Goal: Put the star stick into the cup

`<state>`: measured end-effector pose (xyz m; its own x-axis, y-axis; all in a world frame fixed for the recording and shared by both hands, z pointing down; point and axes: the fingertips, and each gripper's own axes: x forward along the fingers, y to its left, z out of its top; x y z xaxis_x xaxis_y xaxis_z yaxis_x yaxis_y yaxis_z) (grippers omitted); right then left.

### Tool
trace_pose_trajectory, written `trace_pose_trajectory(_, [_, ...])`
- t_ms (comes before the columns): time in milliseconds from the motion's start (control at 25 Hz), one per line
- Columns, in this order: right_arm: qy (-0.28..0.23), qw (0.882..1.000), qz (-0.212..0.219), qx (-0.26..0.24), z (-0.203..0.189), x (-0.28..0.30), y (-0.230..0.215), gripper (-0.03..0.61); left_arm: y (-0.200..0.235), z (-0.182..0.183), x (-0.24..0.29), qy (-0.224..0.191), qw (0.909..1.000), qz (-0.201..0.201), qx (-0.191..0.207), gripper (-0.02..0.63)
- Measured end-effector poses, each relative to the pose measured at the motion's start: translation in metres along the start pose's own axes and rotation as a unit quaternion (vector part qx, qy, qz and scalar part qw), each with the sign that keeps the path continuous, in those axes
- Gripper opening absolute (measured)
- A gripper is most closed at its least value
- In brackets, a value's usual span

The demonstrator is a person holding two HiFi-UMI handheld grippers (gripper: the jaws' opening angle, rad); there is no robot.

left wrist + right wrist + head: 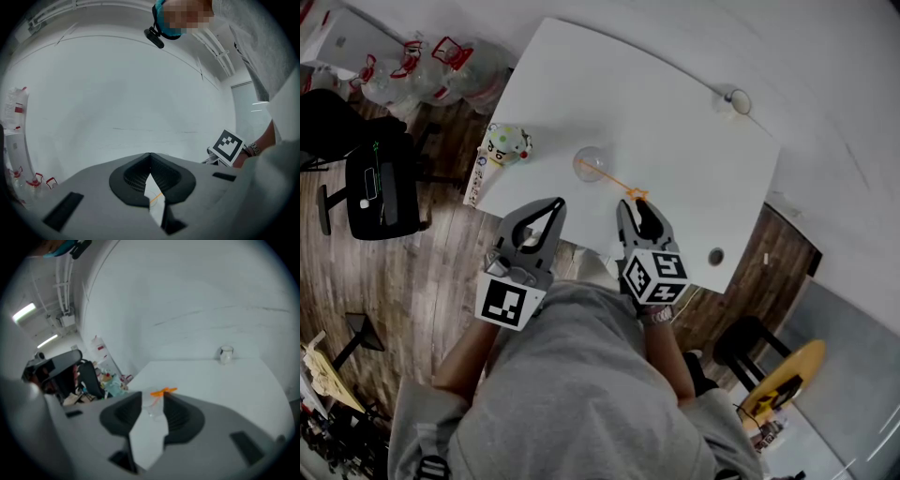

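Wrapping up, by the look of it.

**Head view:** the star stick (619, 184) has its plain end inside the clear cup (592, 165) on the white table (675, 131). The star end leans out over the rim toward the person. The insertion looks done, and what's left is probably just backing away. The right gripper (638, 210) sits low at the near table edge, its tips just beside the star with no contact that I can see. The left gripper (553, 204) hangs near the same edge, well left of the cup. Both forearms reach forward from the torso.

**Left gripper view:** the left gripper (150, 157) has its fingertips pressed together and nothing pinched. A sliver of the orange stick (157, 197) shows through the slit behind the tips. The camera tilts up toward the wall.

**Right gripper view:** the right gripper (152, 398) has its fingers spread and is empty. The cup (151, 406) and the orange star (164, 391) lie past the gap, not between the pads. The gripper points across the table, roughly level.
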<state>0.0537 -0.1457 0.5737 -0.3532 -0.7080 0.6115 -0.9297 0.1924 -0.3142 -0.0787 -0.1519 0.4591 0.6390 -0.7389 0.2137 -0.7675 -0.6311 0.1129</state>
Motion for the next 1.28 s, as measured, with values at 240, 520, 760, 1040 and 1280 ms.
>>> trace_pose_trajectory(240, [0.000,1.000,0.005,-0.008,-0.003,-0.008,0.002,0.160,-0.010,-0.001,-0.007,-0.004,1.0000,0.004,-0.003,0.029])
trace_pose_trajectory(520, [-0.006,1.000,0.003,-0.011,-0.005,-0.020,-0.002,0.160,-0.022,0.001,-0.013,-0.010,0.9999,0.007,0.002,0.029])
trace_pose_trajectory(760, [-0.019,1.000,0.005,-0.018,-0.004,-0.033,-0.006,0.146,-0.034,-0.001,-0.017,-0.012,0.9999,0.013,0.000,0.029])
trace_pose_trajectory(1040, [-0.043,0.999,0.014,-0.025,-0.002,-0.055,-0.016,0.049,-0.059,-0.001,-0.018,-0.019,0.9996,0.020,0.004,0.029])
trace_pose_trajectory(1280, [-0.061,0.997,0.034,-0.042,0.001,-0.074,-0.020,0.036,-0.081,-0.002,-0.019,-0.029,0.9991,0.030,0.001,0.029])
